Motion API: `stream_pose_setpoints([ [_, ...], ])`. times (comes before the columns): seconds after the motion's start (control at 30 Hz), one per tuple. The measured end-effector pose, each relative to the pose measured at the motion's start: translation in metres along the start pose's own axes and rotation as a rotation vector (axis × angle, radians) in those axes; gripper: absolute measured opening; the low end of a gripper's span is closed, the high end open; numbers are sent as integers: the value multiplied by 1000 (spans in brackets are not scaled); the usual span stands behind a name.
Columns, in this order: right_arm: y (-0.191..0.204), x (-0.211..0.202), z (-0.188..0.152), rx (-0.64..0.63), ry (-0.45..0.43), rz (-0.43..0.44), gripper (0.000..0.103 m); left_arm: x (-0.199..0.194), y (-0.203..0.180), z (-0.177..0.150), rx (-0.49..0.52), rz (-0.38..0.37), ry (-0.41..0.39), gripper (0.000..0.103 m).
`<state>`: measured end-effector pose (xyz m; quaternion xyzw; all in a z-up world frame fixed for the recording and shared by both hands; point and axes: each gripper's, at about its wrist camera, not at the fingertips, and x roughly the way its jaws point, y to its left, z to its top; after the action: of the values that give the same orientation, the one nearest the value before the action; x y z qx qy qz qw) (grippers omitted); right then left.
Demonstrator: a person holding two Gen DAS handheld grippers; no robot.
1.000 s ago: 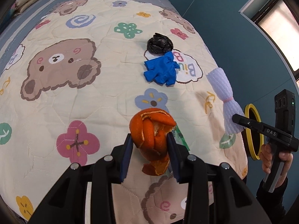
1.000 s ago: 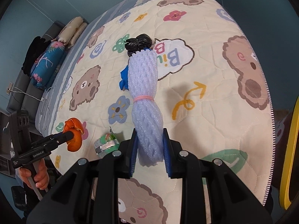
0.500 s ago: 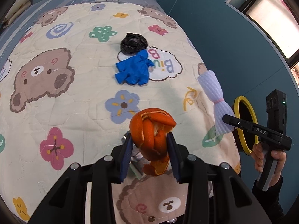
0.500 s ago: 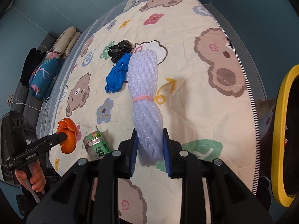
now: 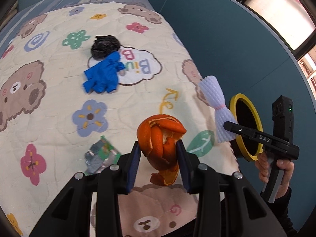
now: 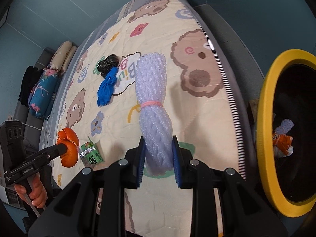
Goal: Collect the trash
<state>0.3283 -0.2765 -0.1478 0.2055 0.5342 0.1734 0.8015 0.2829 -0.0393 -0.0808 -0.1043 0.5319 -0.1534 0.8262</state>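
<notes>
My left gripper is shut on an orange peel and holds it above the near edge of the bed; the peel also shows in the right wrist view. My right gripper is shut on a white foam net bundle tied with a pink band, held over the bed's right edge next to the yellow-rimmed trash bin. The bundle and the bin also show in the left wrist view. A blue glove, a black crumpled bag and a green crushed carton lie on the quilt.
The bin holds an orange wrapper and a white scrap. The cartoon-bear quilt covers the bed. Pillows and a dark bundle lie at the far left. The teal wall runs along the bed's right side.
Both grippers have moved right toward the bin with their loads. The bin fills more of the right wrist view. The green carton has come out from behind the peel.
</notes>
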Motion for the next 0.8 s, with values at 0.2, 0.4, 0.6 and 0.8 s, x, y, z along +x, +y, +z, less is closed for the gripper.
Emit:
stream_pose_setpoints([
  [0.2,-21,-16,-2,26,-27,-23,24,12,-29,2,33,-44,11,35],
  [0.4,-44,-35,-3,61,-57,-45,24,31,-60,5,57,-103,28,35],
  [0.6,-67,-54,-2,99,-82,-72,24,51,-98,8,99,-155,51,35],
  [0.8,-85,-70,-1,124,-109,-102,24,64,-132,17,159,-166,55,35],
])
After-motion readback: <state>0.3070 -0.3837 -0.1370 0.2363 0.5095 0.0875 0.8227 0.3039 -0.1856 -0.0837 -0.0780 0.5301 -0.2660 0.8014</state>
